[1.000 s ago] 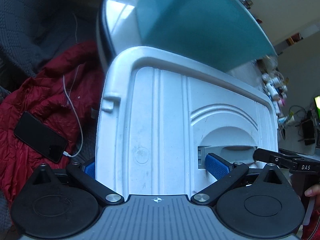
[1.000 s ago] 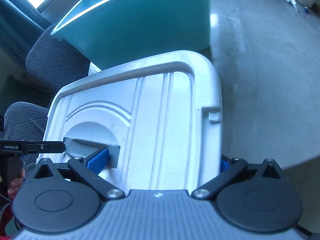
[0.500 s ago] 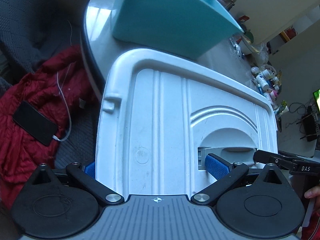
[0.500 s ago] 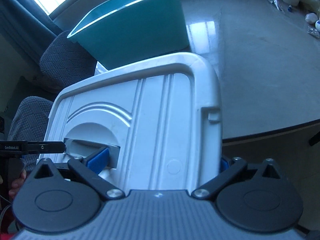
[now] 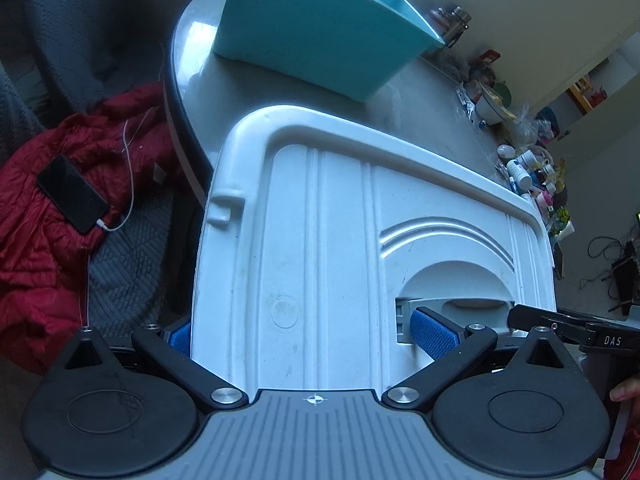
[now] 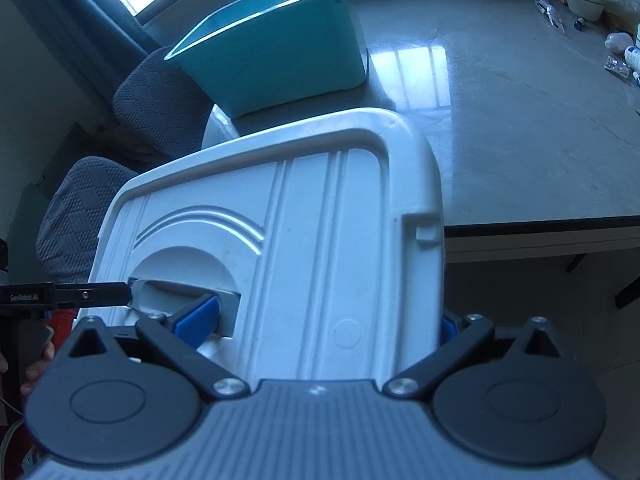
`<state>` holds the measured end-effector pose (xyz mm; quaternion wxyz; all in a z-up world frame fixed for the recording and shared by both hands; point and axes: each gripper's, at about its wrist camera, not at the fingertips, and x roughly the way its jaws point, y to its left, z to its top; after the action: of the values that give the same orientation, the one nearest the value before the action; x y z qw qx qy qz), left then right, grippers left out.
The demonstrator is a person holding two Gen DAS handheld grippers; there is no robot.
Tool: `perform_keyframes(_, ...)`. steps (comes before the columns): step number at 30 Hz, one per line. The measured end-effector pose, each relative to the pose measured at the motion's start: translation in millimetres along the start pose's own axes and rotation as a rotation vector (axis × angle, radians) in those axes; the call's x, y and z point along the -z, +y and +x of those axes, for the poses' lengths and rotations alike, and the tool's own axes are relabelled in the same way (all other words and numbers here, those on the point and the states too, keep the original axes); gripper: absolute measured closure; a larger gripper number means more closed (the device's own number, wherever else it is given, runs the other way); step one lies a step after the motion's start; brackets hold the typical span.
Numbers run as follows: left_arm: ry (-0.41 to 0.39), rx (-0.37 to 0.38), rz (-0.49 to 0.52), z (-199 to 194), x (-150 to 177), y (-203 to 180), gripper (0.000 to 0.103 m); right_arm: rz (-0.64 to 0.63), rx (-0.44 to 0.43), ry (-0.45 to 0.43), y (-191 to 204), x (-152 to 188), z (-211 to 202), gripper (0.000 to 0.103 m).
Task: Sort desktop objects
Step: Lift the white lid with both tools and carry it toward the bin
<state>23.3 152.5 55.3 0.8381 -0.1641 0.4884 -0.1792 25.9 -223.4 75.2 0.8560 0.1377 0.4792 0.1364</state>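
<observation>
A white plastic bin lid [image 5: 320, 240] [image 6: 300, 240] fills both wrist views, held in the air in front of the table edge. My left gripper [image 5: 308, 338] is shut on it, one blue pad [image 5: 434, 338] in the handle recess and the other at the lid's outer edge. My right gripper [image 6: 320, 324] is shut on the same lid from the opposite side, with one pad [image 6: 198, 320] in the recess. Beyond the lid an open teal bin [image 5: 312, 28] [image 6: 280, 48] stands on the grey table [image 6: 500, 140]. What the bin holds is hidden.
Bottles, bowls and packets crowd the table's far side [image 5: 528, 160] [image 6: 580, 0]. A red jacket [image 5: 40, 240] with a black phone [image 5: 72, 194] on a white cable lies on a grey chair. More grey seats [image 6: 152, 112] stand by the teal bin.
The lid, gripped on both sides, has drawn back from the teal bin. The bin now looks smaller and farther, and more of the table top and its edge shows.
</observation>
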Motion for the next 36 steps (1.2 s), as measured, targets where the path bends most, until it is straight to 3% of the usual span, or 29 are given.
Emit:
perform_keyframes(10,-0.078,-0.066,0.013,-35,19,-30,0.0,-0.03,-0.075,-0.037,-5,12,-24,0.001)
perform_keyframes(19,-0.094,-0.098,-0.018,-56,31,-26,0.0,-0.057,-0.112,-0.022,7,17,-23,0.001)
perform_keyframes(36,-0.122,-0.182,-0.015,-93,-6,-40,0.0,-0.031,-0.182,-0.019,23,-9,-31,0.001)
